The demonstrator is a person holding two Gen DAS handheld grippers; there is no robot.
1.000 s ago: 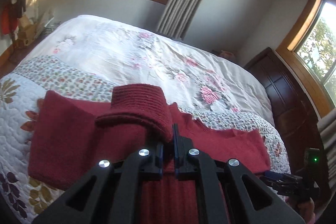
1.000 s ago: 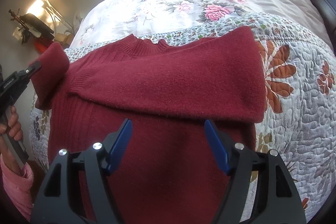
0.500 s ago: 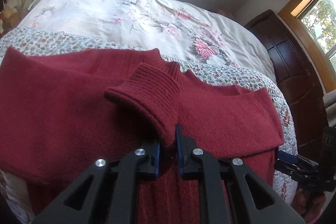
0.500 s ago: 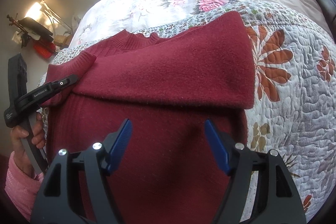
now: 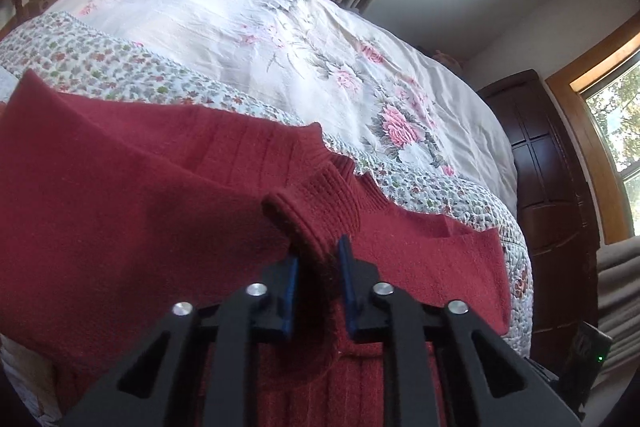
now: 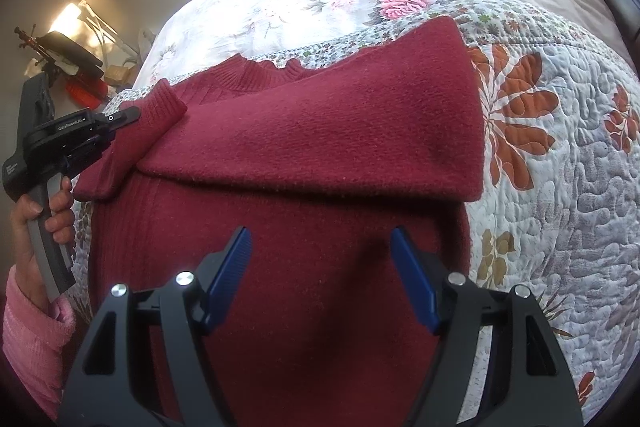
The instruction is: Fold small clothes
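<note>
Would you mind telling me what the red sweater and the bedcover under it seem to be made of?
Red sweater: soft, matte knit, likely wool or acrylic, given its fuzzy nap and ribbed cuff. Bedcover: quilted printed fabric, probably cotton, shown by its puckered stitch lines.

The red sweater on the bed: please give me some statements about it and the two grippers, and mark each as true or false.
1. The red sweater lies on a floral quilt. True.
2. The right gripper holds the sweater's hem. False: its jaws stand wide apart above the fabric, gripping nothing.
3. The ribbed cuff sits between the jaws of the left gripper. True.
4. Both sleeves hang off the bed. False: the right sleeve is folded across the body, and the other sleeve is laid over it.
5. The hand on the left gripper's handle wears a pink sleeve. True.
</note>
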